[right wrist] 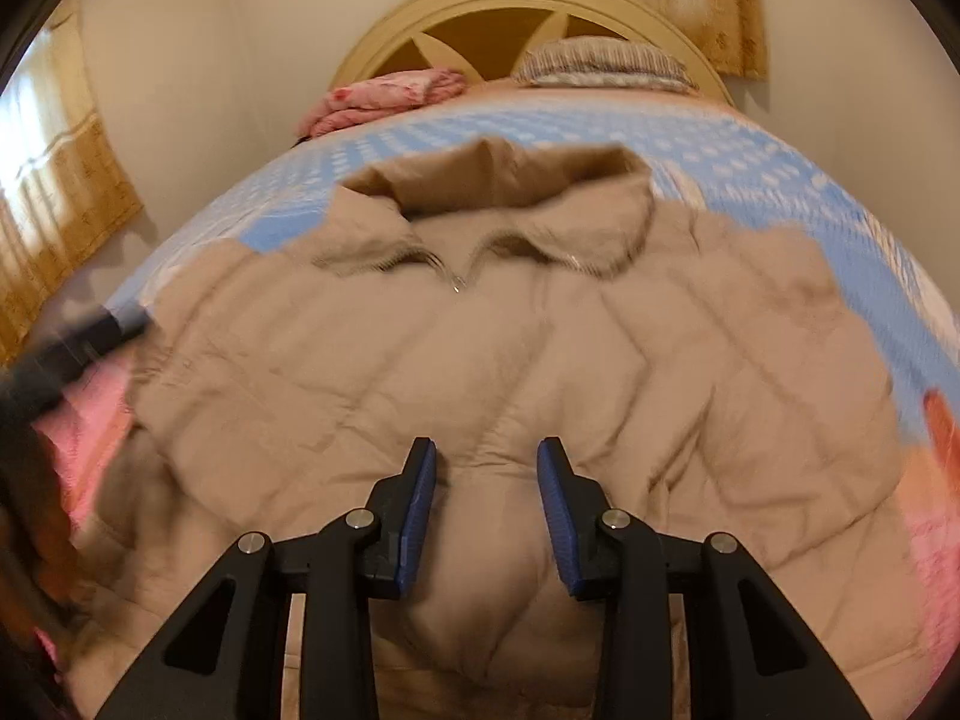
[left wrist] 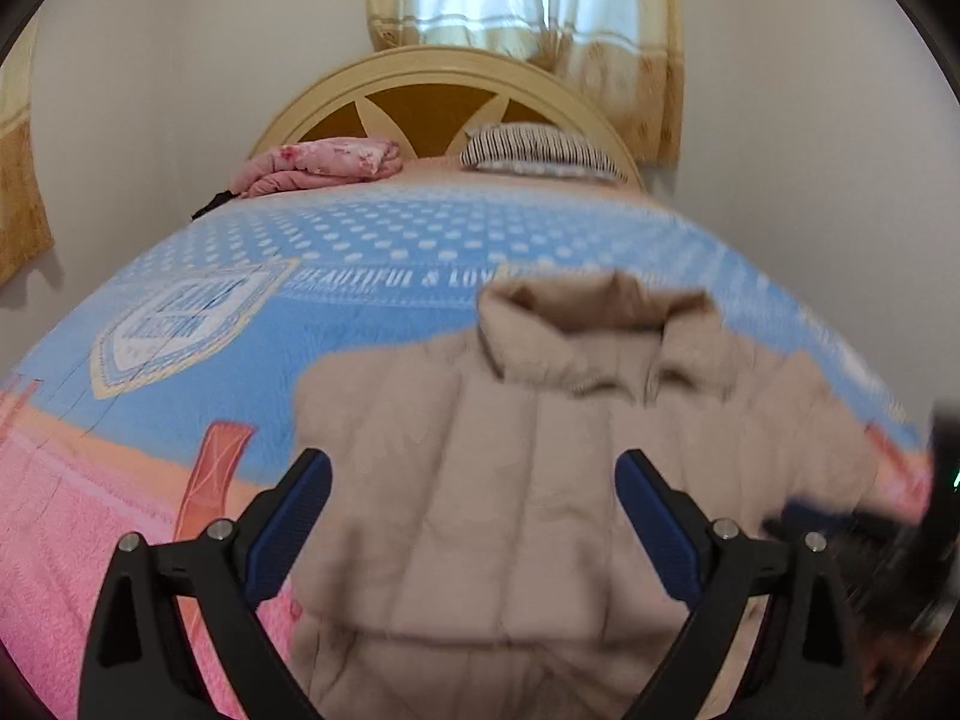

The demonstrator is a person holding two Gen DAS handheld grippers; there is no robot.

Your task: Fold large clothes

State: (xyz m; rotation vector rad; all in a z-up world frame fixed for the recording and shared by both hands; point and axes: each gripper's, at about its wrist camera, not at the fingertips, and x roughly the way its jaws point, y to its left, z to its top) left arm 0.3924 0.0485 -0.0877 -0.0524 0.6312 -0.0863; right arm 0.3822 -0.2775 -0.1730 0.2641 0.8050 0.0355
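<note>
Both your left gripper (left wrist: 474,480) and right gripper (right wrist: 486,468) hover jaws-open over the jacket (right wrist: 480,348), collar pointing toward the bed's (left wrist: 372,240) headboard end.

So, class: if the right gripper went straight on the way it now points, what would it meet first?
Most likely the beige puffer jacket: the open right gripper points at its quilted front, below the collar zip. Depth is unclear.

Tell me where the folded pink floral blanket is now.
The folded pink floral blanket lies at the head of the bed, left of the striped pillow and just before the rounded wooden headboard; both views show it beyond the beige padded jacket.
</note>
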